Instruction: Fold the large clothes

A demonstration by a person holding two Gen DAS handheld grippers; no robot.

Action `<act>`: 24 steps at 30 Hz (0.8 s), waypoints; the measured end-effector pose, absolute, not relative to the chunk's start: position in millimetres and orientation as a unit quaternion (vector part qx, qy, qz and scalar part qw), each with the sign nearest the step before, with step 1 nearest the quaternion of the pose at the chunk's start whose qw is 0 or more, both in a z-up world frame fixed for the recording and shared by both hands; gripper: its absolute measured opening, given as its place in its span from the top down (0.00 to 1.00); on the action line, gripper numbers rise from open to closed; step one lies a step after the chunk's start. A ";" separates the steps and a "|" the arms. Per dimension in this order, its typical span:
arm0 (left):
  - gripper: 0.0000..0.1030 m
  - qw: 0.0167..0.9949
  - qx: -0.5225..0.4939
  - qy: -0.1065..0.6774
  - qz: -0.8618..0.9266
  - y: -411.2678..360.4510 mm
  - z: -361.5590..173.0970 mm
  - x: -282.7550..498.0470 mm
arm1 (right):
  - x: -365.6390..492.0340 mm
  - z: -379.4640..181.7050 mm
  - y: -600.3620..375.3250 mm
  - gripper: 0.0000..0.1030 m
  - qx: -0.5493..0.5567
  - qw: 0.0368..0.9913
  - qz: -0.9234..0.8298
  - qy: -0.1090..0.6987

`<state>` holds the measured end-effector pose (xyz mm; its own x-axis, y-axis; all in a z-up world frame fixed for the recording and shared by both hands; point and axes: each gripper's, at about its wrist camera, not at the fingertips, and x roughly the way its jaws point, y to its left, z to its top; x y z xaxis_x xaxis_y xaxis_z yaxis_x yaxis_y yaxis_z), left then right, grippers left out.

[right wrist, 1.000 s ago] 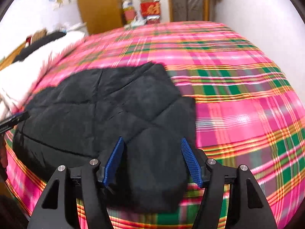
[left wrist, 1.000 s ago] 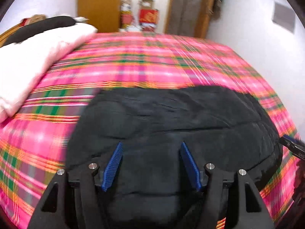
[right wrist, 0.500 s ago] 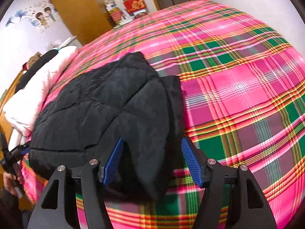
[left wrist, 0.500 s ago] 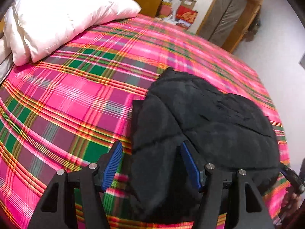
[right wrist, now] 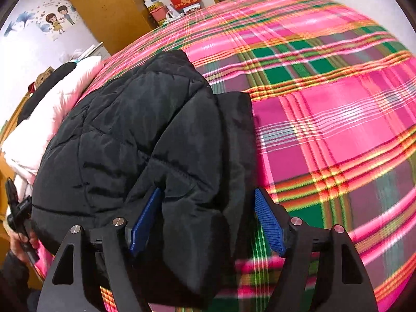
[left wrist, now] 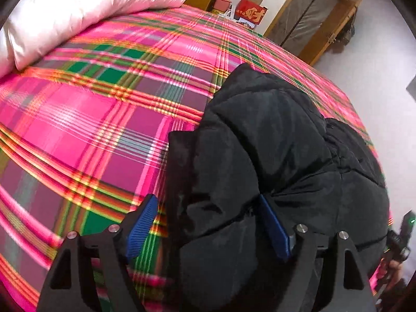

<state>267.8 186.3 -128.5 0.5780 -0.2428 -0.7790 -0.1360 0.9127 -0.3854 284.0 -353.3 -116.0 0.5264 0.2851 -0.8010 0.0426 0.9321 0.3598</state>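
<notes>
Jacket: black quilted jacket [left wrist: 273,156], bulky and already doubled over on itself, lies on the pink plaid bedspread [left wrist: 91,130]; one end of it sits between the fingers of each of my tools.
Left gripper: my left gripper [left wrist: 208,226] stands spread wide, the jacket's near edge bunched between the blue pads, the right pad pressed into the fabric and the left pad clear of it, over bare plaid; nothing is clamped.
Right gripper: my right gripper [right wrist: 208,218] is likewise spread, the other end of the jacket mounded between its pads; the left pad is buried in a crease, the right pad stands free beside the cloth.
Surroundings: a white pillow [left wrist: 85,7] lies well ahead of my left tool, to its left.
Step in hand: by my reading, lining up both tools on opposite ends for another fold.
Next move: likely calls for closing both together on the thick padding, biting deep enough that slippery layers do not slide out.
</notes>
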 end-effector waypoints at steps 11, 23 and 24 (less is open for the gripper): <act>0.11 0.847 -0.254 0.463 -0.066 190.7 -149.5 289.3 | 305.0 -136.2 -359.0 0.27 0.212 0.831 0.115 0.501; 0.16 0.844 -0.237 0.474 -0.083 177.4 -147.5 283.8 | 302.6 -141.9 -355.5 0.37 0.232 0.820 0.142 0.503; 0.16 0.845 -0.236 0.474 -0.082 176.4 -147.1 286.7 | 305.6 -142.5 -354.8 0.37 0.234 0.820 0.141 0.503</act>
